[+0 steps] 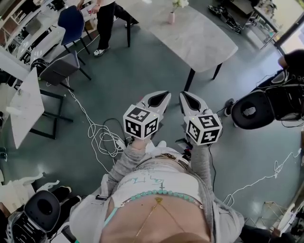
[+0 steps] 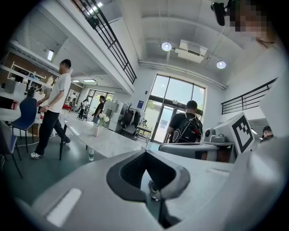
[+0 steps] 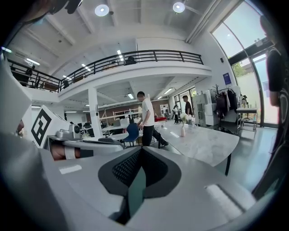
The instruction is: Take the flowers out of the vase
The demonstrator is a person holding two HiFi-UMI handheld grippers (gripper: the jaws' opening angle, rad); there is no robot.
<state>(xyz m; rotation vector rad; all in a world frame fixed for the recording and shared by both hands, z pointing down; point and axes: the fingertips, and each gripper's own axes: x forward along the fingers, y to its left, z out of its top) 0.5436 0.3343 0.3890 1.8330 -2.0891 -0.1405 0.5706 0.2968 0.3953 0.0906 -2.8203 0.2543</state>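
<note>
Looking down in the head view, the left gripper (image 1: 158,98) and right gripper (image 1: 191,100) sit close to the person's body, each with its jaws pressed together on nothing. The vase (image 1: 171,18) and its flowers (image 1: 179,4) stand well apart from them at the far end of a marble table (image 1: 204,40), and a loose white cable (image 1: 107,140) lies on the floor between, an easy thing to trip over.

From the left gripper view, the closed tips frame a small, slim vase (image 2: 96,131). Such a vase would likely tip if the stems were dragged sideways.

From the right gripper view, the jaws again meet empty. Arriving at the flowers (image 3: 184,117) with them closed would knock the stems rather than grasp them.
</note>
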